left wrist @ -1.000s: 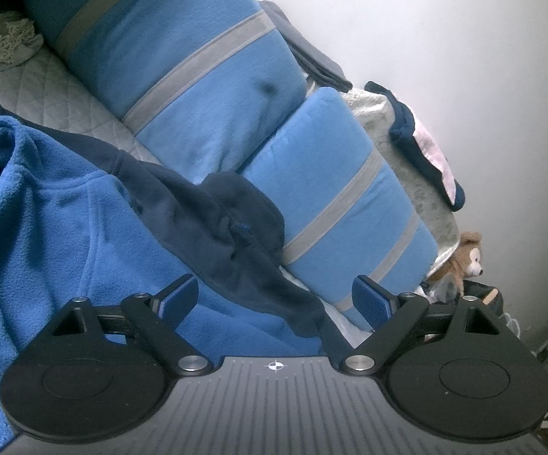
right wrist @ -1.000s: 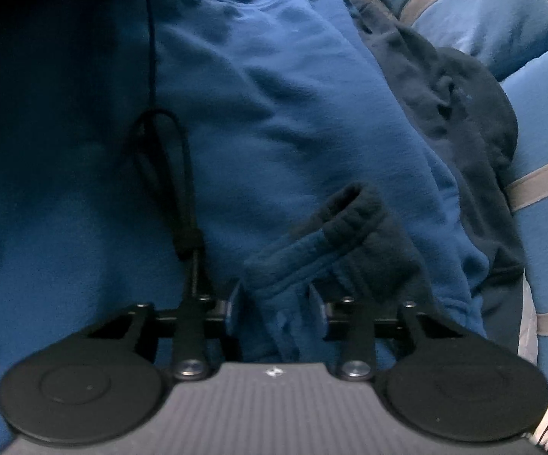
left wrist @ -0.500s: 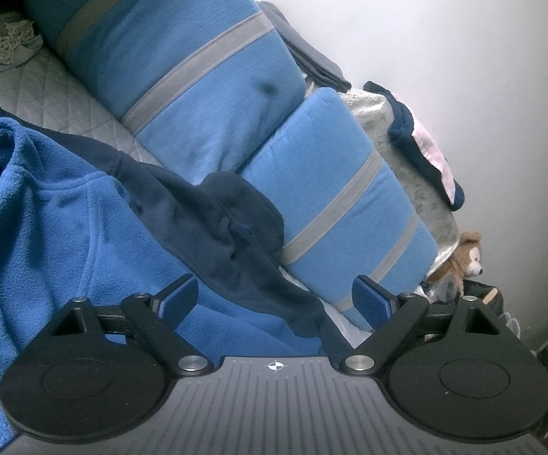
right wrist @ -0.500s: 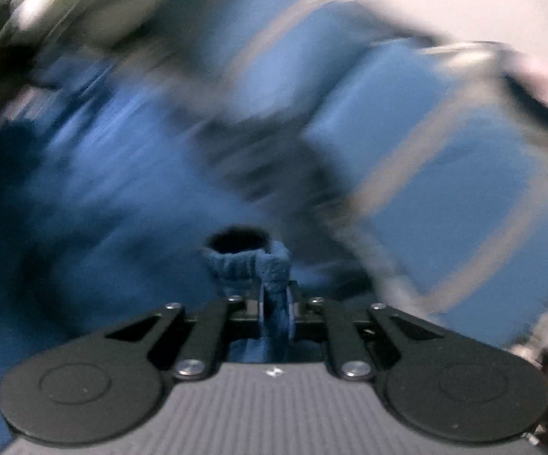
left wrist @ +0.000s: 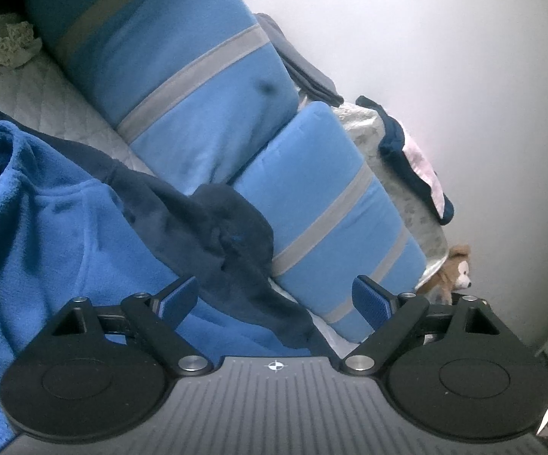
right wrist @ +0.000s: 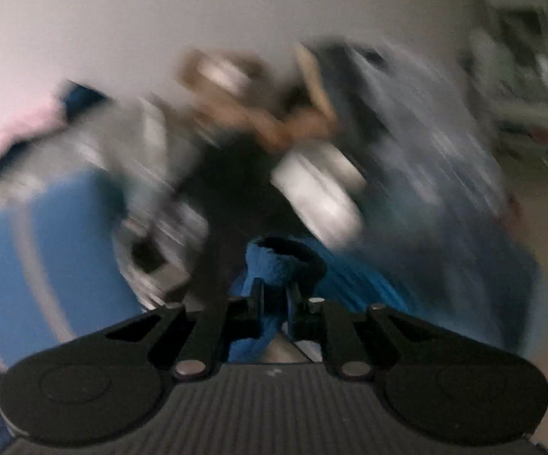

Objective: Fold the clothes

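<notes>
- The bright blue fleece garment with dark navy trim (left wrist: 57, 250) lies rumpled on the bed, just in front of the blue cushions with grey stripes (left wrist: 198, 102); no neat fold shows anywhere in it, so I judge the folding barely begun.
- The left gripper (left wrist: 276, 297) hangs above the garment's navy edge (left wrist: 221, 239), near the lower cushion, its jaws spread wide with nothing between them.
- The right gripper (right wrist: 274, 295) is clenched on the garment's blue fleece cuff (right wrist: 281, 261), whose dark opening stands up just past the fingertips.
- The right wrist view is smeared with blur: the cushions appear at its left edge, and beyond the cuff I can make out little.
- Left to do, by my reading: lay that sleeve across the body, then the other side, then halve the garment.
</notes>
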The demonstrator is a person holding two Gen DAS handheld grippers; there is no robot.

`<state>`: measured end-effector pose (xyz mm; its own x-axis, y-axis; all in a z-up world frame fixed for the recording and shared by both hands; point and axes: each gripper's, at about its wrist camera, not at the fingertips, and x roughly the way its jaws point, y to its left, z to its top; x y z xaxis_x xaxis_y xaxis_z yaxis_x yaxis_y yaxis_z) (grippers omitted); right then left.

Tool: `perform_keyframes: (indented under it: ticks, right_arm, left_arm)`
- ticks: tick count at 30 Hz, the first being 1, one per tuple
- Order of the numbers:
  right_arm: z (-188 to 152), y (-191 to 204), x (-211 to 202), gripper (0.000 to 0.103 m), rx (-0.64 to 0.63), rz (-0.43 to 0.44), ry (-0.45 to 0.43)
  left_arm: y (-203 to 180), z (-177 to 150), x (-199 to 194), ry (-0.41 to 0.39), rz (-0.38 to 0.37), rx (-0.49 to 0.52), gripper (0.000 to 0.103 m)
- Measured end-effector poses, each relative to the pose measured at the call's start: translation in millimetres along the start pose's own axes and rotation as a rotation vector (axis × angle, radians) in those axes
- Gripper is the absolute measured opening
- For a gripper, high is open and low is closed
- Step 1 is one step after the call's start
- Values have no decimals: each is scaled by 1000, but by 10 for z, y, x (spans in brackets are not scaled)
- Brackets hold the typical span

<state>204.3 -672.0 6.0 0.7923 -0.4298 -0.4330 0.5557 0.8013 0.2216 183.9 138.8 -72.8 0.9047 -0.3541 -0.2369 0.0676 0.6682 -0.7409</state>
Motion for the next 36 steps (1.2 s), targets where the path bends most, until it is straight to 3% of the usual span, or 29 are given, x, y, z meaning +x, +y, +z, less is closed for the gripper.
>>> perform_keyframes:
  ticks: [6, 7, 8, 10, 12, 16, 20, 24, 28, 36]
  right_arm:
    - [-679, -439, 175, 12, 134, -69, 84]
    - [-722, -471, 176, 17, 145, -79, 94]
    - [-764, -502, 171, 27, 158, -97, 106]
    - [-831, -544, 77, 65, 186, -139, 115]
    - [-843, -518, -42, 91, 202, -150, 96]
    - [-831, -208, -396, 103, 161, -69, 31]
    - [-797, 320, -770, 103, 72, 145, 2]
    - [-740, 914, -1006, 103, -53, 329, 44]
    - [-607, 1357, -1302, 103, -137, 456, 72]
    - [-131, 1937, -2010, 103, -196, 671, 83]
  left_arm:
    - [-10, -1, 11, 7, 12, 8, 90]
    - [-11, -1, 11, 6, 14, 9, 90]
    - [-10, 1, 13, 8, 14, 8, 90]
    - [-11, 3, 5, 8, 14, 7, 90]
    - [-19, 2, -19, 1, 13, 12, 90]
    - [-92, -11, -54, -8, 10, 63, 90]
    - [-216, -33, -59, 3, 38, 134, 90]
    - [-360, -37, -110, 48, 112, 196, 90]
    - [-533, 59, -314, 77, 160, 261, 90]
    - [-1032, 814, -994, 42, 249, 425, 90]
